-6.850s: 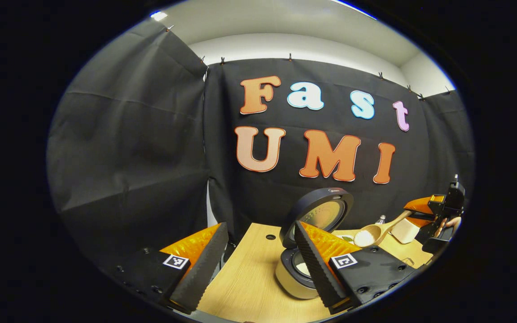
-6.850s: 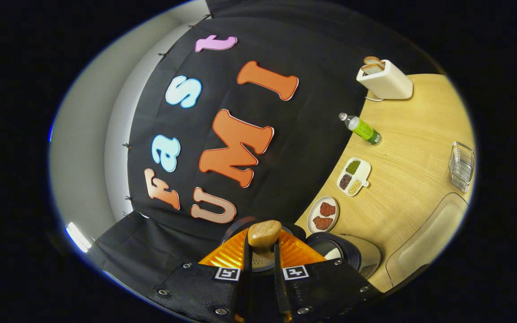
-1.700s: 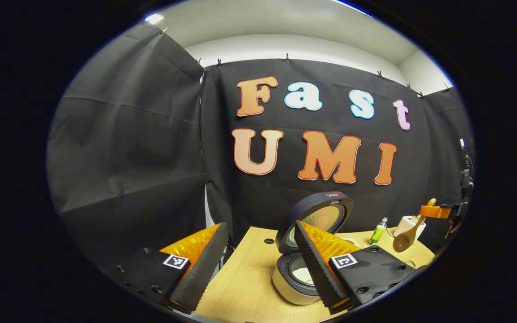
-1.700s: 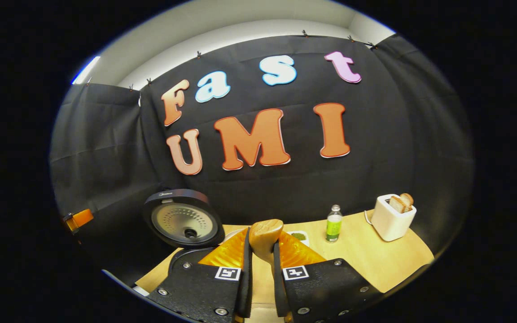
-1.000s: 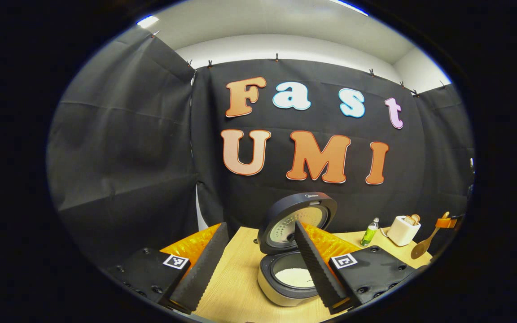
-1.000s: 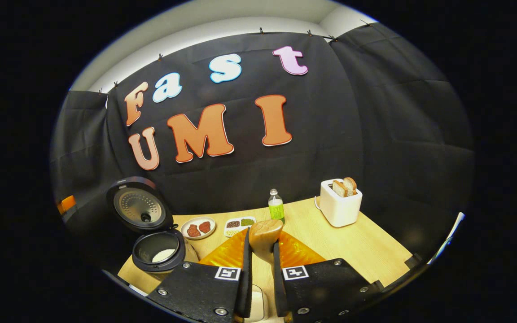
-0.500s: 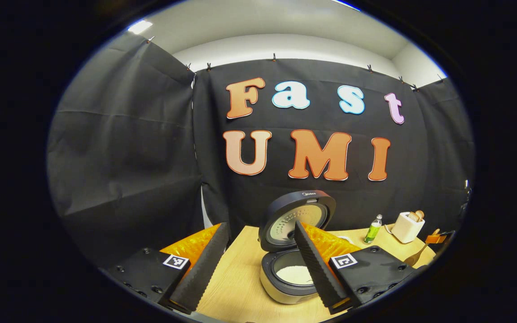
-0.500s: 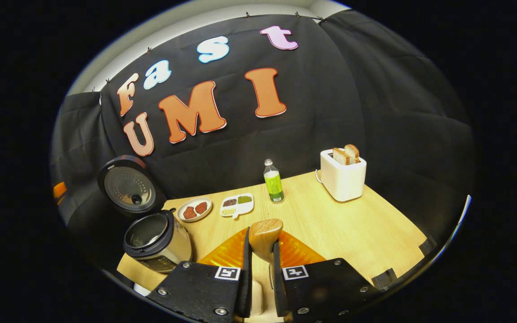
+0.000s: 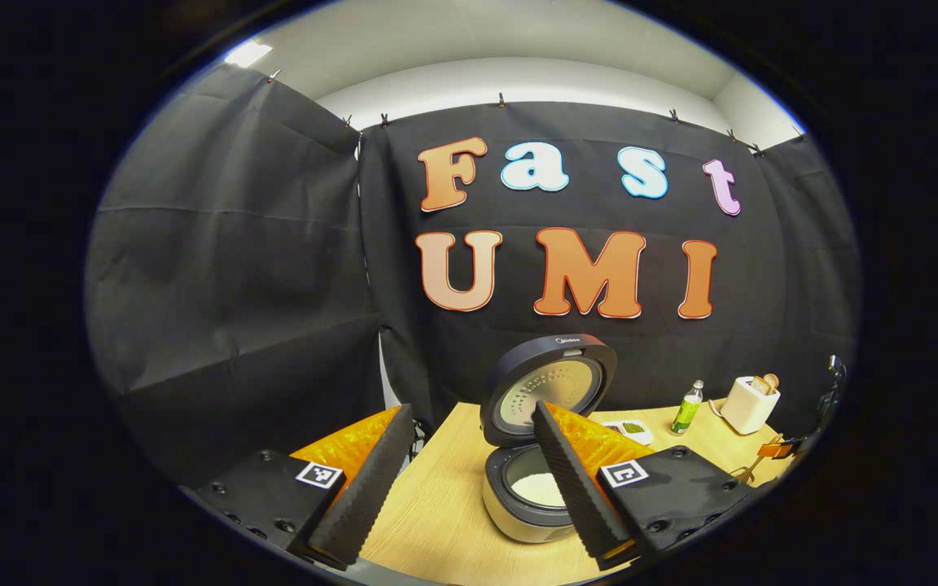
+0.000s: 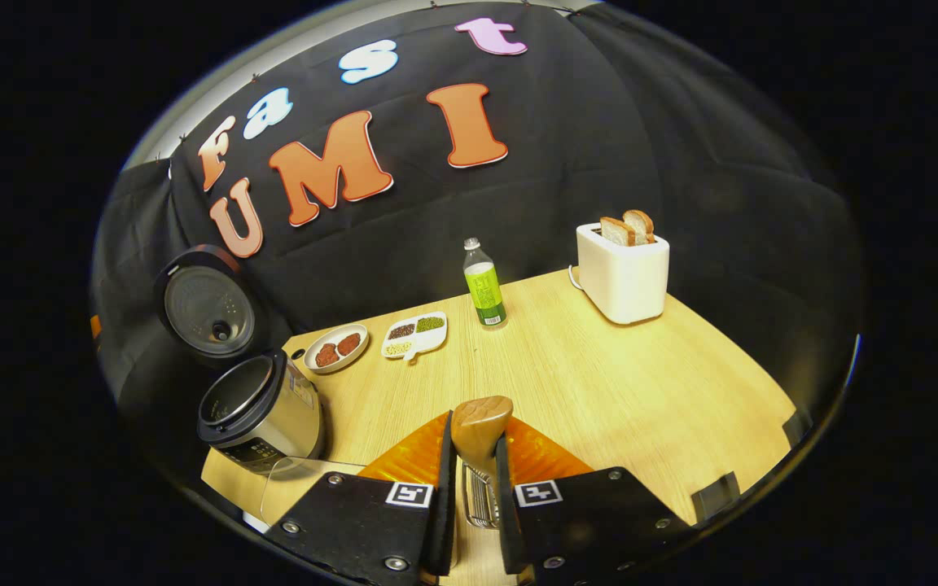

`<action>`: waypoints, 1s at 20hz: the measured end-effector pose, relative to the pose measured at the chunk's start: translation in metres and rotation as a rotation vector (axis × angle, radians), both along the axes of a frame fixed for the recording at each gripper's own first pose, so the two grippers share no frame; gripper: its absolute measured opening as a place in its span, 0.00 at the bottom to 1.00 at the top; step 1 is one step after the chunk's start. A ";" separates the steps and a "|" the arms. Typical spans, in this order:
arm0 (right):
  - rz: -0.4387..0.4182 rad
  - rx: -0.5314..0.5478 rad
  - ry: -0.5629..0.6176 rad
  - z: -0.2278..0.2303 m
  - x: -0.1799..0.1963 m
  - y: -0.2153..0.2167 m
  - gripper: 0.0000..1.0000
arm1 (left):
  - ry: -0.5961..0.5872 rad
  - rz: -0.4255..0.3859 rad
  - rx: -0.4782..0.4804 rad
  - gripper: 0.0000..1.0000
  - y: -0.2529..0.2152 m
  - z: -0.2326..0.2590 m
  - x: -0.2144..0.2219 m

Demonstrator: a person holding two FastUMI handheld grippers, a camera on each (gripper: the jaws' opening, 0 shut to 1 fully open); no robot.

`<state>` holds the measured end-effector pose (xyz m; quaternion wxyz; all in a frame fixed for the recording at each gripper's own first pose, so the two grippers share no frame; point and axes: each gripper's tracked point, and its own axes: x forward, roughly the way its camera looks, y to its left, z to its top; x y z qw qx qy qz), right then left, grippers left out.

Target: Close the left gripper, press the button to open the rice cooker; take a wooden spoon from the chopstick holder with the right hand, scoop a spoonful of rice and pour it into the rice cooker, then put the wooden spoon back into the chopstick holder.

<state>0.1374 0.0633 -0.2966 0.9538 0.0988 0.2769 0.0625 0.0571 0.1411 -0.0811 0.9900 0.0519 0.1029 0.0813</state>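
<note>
- Right gripper (image 10: 474, 488) clamped on wooden spoon (image 10: 479, 423), directly above chopstick holder (image 10: 477, 500).
- Lower straight, bowl first; release once seated.
- Left gripper (image 9: 469, 480) wide open, empty, near open rice cooker (image 9: 530, 488).

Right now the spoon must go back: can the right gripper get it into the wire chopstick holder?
Probably yes. The right gripper grips the wooden spoon, and the wire chopstick holder lies just below, nothing visible between.
</note>
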 end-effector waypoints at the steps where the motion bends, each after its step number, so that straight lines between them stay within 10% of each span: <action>1: -0.003 0.020 0.010 -0.003 -0.001 0.000 0.23 | 0.001 0.004 -0.001 0.97 0.001 0.000 -0.001; 20: -0.085 -0.012 -0.181 0.135 0.001 -0.067 0.71 | 0.010 -0.050 -0.067 1.00 -0.036 -0.012 0.011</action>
